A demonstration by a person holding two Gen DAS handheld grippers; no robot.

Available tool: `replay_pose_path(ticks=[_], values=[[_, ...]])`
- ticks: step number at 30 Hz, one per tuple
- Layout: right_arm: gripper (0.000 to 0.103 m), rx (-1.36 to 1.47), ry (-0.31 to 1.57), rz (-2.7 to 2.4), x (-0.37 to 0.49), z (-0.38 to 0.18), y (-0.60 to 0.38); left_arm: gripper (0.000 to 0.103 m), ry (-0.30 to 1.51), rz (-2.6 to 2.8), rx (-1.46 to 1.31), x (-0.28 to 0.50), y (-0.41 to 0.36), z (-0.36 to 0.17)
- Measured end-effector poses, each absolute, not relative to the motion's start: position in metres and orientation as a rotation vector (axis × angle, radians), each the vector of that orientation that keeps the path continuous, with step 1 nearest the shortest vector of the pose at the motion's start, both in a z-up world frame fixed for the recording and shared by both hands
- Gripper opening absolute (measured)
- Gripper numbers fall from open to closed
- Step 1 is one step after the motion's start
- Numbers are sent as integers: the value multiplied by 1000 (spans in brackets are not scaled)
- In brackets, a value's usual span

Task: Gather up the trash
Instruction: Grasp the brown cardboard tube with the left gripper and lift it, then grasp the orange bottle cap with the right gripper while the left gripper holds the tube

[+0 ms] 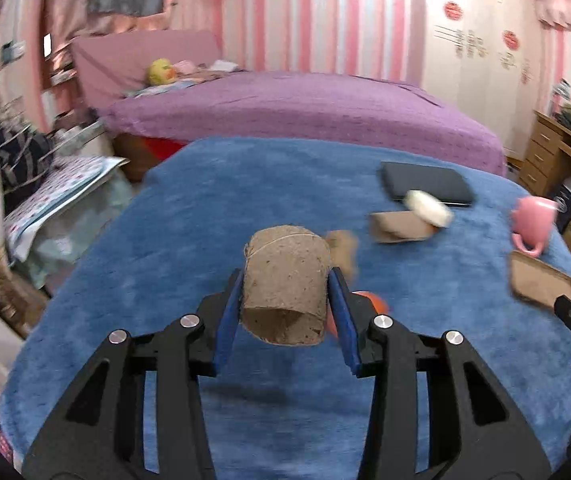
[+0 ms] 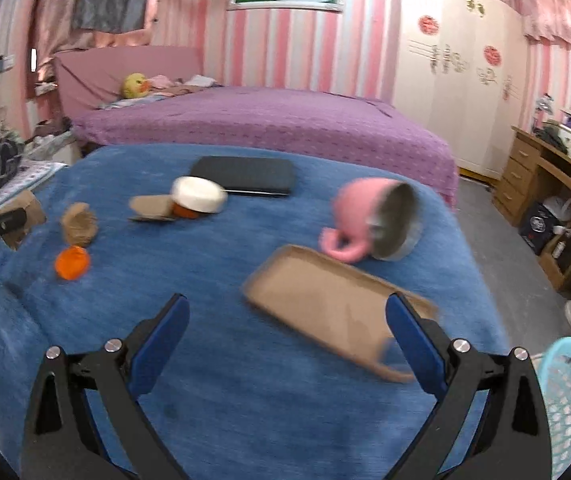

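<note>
My left gripper (image 1: 288,280) is shut on a brown cardboard tube (image 1: 285,252), held above the blue cloth (image 1: 165,240) with its open end facing the camera. At the left edge of the right wrist view, the same tube (image 2: 25,212) shows again. My right gripper (image 2: 287,300) is open with nothing gripped. A flat brown paper tray (image 2: 325,300) lies under it, touching its right finger in the picture. Crumpled brown paper (image 2: 79,224), an orange lid (image 2: 71,263), a folded brown paper piece (image 2: 151,207) and a white round tub (image 2: 198,195) lie further left.
A pink mug (image 2: 365,216) lies on its side behind the tray. A black flat case (image 2: 245,176) rests at the far edge of the cloth. A light blue basket (image 2: 569,396) stands low at the right. A purple bed (image 2: 265,120) lies beyond, a wooden desk (image 2: 545,184) to the right.
</note>
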State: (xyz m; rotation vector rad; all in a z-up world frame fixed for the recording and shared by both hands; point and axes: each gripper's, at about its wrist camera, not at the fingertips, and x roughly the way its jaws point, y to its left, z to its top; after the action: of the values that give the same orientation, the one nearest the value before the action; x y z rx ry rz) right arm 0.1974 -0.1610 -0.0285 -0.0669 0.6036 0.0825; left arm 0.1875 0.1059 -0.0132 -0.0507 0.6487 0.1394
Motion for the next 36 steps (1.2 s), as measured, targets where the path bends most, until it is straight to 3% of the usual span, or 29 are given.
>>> replay_pose_path(ticks=[9, 16, 19, 21, 24, 36], values=[[96, -172, 639, 271, 217, -43, -46, 42, 714, 261, -197, 182, 202, -38], [95, -229, 700, 362, 237, -53, 1, 42, 736, 289, -193, 184, 214, -50], [79, -233, 733, 398, 249, -56, 14, 42, 739, 290, -197, 184, 214, -51], [60, -245, 767, 425, 256, -63, 22, 42, 740, 292, -198, 184, 214, -51], [40, -275, 799, 467, 259, -71, 30, 42, 738, 296, -197, 184, 213, -50], [40, -177, 668, 359, 231, -37, -52, 42, 656, 260, -196, 174, 176, -19]])
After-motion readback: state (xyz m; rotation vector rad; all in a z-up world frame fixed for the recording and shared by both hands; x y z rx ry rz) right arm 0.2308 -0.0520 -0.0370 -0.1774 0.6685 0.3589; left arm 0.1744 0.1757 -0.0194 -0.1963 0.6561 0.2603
